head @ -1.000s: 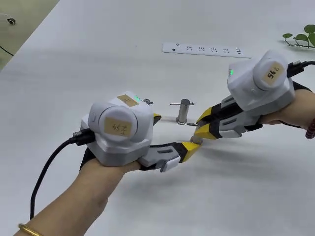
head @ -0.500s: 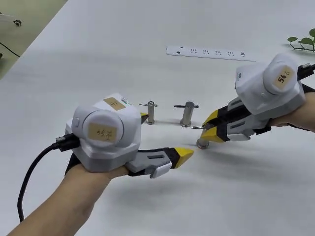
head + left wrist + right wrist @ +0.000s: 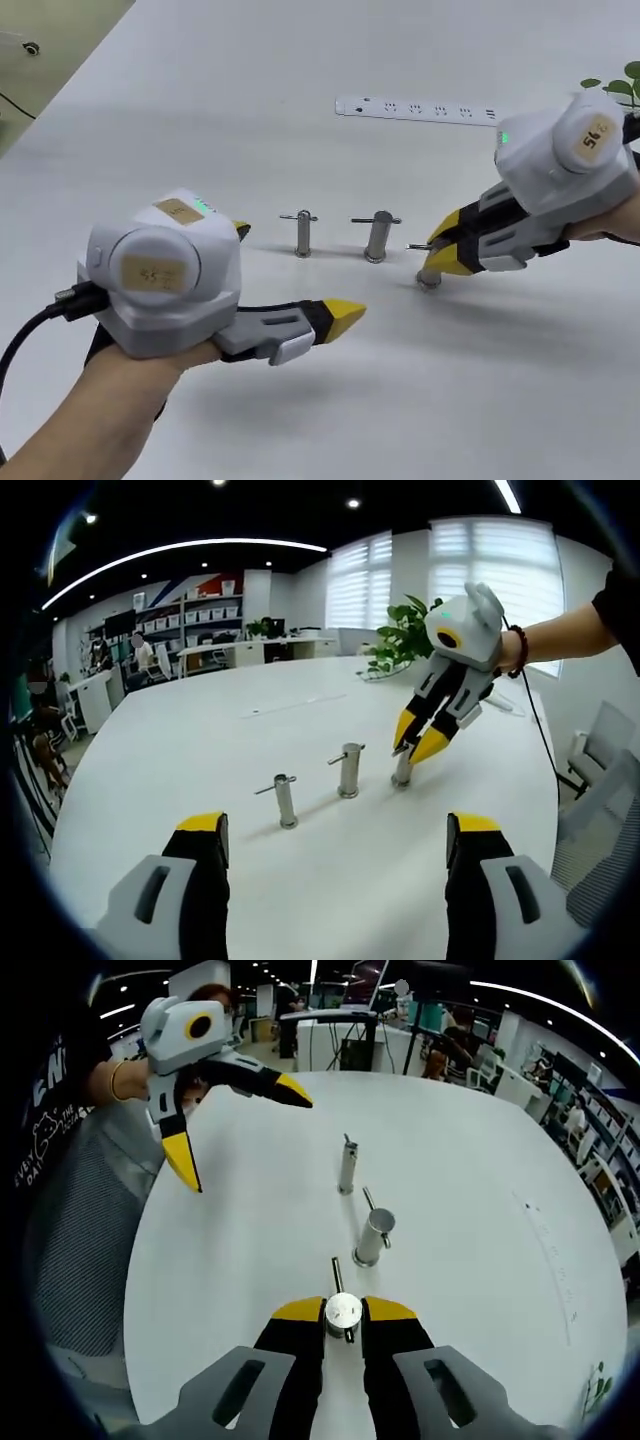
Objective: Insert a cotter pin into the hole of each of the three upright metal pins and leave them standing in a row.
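Three upright metal pins stand in a row on the white table [image 3: 200, 120]. The left pin [image 3: 303, 233] and the middle pin [image 3: 377, 237] each carry a cotter pin across the top. My right gripper [image 3: 445, 252] is shut on the head of the third pin [image 3: 428, 281], with a cotter pin [image 3: 417, 246] sticking out beside its tips. In the right gripper view that pin's round head [image 3: 343, 1312] sits between the yellow jaws. My left gripper [image 3: 292, 272] hovers open, well left of the row, holding nothing. In the left gripper view the pins [image 3: 286, 800] stand ahead of it.
A white power strip [image 3: 415, 108] lies at the far side of the table. Green leaves [image 3: 615, 80] show at the right edge. A black cable [image 3: 30, 330] trails from the left gripper. Bare table surrounds the row.
My left gripper has let go near the third pin's base, opened and drawn back to the left. The right gripper stays shut at the third pin.
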The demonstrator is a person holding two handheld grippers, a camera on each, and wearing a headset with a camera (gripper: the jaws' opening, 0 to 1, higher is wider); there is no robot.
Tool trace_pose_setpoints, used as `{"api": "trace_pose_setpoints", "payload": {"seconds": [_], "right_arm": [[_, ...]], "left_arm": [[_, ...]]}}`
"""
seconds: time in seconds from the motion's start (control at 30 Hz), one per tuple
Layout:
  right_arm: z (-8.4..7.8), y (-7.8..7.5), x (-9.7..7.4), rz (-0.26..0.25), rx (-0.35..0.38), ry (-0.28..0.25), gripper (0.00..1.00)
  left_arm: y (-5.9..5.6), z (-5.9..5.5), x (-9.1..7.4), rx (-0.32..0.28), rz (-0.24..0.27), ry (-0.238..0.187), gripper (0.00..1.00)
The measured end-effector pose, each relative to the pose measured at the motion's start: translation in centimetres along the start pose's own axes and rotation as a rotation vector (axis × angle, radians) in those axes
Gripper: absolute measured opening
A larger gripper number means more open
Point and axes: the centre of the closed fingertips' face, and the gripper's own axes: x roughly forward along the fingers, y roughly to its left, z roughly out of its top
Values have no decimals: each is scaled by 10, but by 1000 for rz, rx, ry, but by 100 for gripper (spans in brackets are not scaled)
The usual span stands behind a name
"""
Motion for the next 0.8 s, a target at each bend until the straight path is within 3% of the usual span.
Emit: {"api": "trace_pose_setpoints", "payload": {"seconds": [0.3, 0.5, 0.8], "right_arm": [[-9, -18, -1, -18, 3, 20, 8], [-14, -23, -1, -23, 1, 36, 8], [-18, -30, -1, -24, 2, 50, 8]], "left_arm": [[3, -6, 1, 26, 1, 25, 99], [2, -11, 4, 30, -4, 37, 99], [-2, -8, 4, 41, -24, 33, 98]]}}
